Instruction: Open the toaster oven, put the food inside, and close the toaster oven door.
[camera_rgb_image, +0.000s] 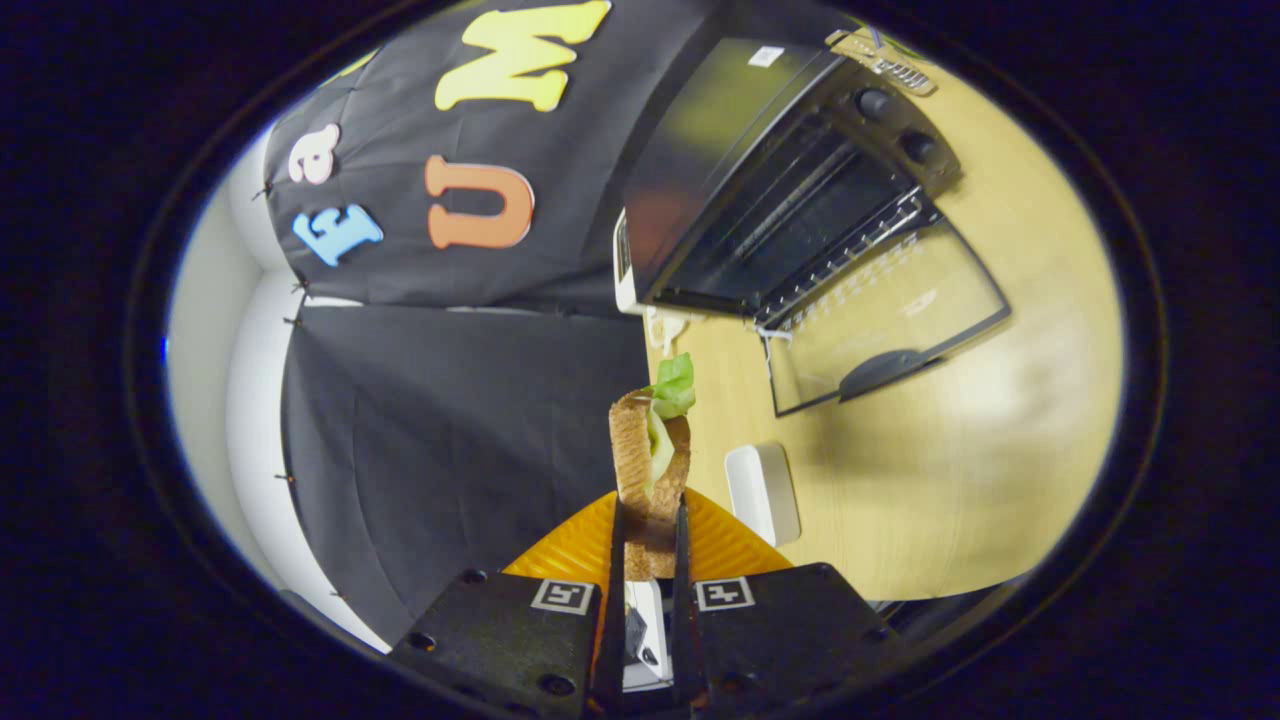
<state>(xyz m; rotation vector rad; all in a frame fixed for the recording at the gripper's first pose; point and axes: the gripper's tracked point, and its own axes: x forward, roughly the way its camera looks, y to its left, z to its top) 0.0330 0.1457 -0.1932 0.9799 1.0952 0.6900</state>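
Observation:
My gripper is shut on a sandwich, two slices of brown bread with green lettuce sticking out at its far end. The sandwich is held up in the air between both fingers, above the table. Beyond it and to the right stands the black toaster oven, seen tilted. Its glass door hangs fully open, lying flat over the wooden table, with the dark handle at its near edge. The wire rack inside the oven cavity is visible and bare.
A white rectangular dish lies on the table just right of the sandwich. Two knobs sit on the oven's control panel. A white appliance stands behind the oven. Black cloth covers the booth wall to the left.

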